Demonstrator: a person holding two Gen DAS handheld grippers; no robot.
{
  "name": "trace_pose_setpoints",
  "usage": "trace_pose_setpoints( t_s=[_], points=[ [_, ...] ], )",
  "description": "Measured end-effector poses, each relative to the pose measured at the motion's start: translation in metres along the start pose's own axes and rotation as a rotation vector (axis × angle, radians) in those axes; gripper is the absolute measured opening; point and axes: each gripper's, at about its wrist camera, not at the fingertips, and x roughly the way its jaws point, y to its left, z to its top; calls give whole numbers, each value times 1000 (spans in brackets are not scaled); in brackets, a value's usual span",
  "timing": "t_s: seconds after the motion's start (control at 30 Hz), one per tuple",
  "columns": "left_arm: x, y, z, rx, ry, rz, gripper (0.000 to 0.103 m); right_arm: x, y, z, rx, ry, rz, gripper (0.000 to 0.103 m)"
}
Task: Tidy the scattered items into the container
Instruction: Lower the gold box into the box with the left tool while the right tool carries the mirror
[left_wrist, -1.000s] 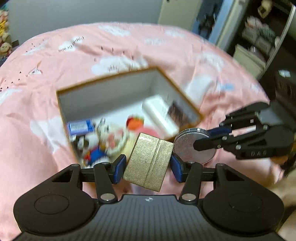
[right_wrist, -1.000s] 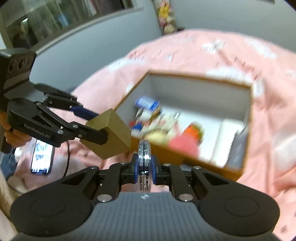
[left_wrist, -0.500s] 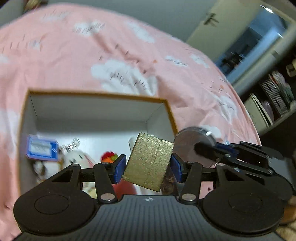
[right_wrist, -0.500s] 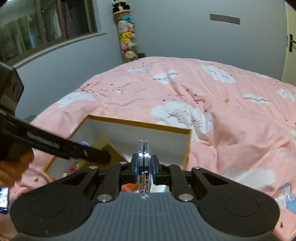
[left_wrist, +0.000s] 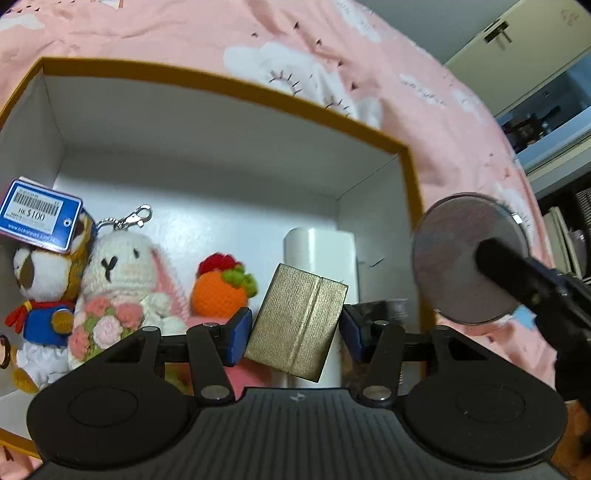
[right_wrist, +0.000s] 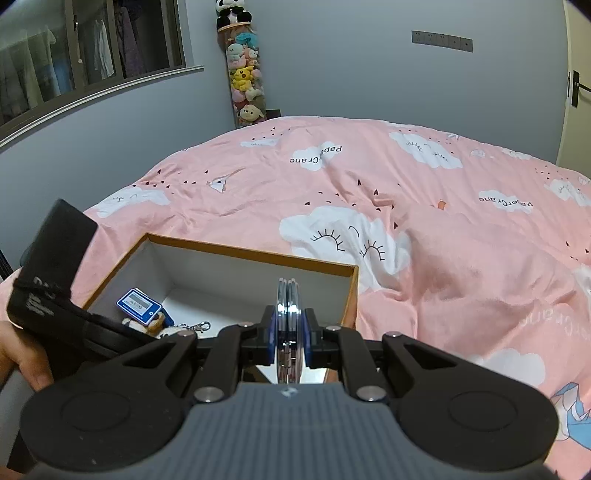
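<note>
The left tool (left_wrist: 293, 332) grips a tilted gold ribbed cardboard box (left_wrist: 297, 321) over the open orange-rimmed white container (left_wrist: 221, 86). The right tool (right_wrist: 289, 332) clamps a round silver compact mirror (right_wrist: 288, 325) edge-on at the container's right wall. Inside lie a white crochet bunny (left_wrist: 122, 273) and an orange crochet fruit (left_wrist: 221, 288); the pink cloud-print bed (right_wrist: 406, 221) lies beyond.

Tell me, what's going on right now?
Left gripper clamps gold box above open container. Right gripper clamps round compact, at container's right rim. Plush toys and white bottle already inside.
</note>
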Motion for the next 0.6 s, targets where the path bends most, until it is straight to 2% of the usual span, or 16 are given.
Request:
trace_pose_setpoints(
  t_s=[0.17, 0.2, 0.3, 0.6],
  points=[
    [12, 7, -4, -41, 45, -5, 58, 1, -1, -6, 5, 2, 11, 15],
    [13, 7, -5, -44, 55, -3, 53, 2, -1, -7, 7, 3, 14, 15],
    [12, 0, -6, -23, 59, 89, 51, 3, -1, -9, 7, 8, 11, 15],
    [19, -5, -2, -8, 162, 142, 51, 0, 0, -10, -6, 9, 3, 15]
  ],
)
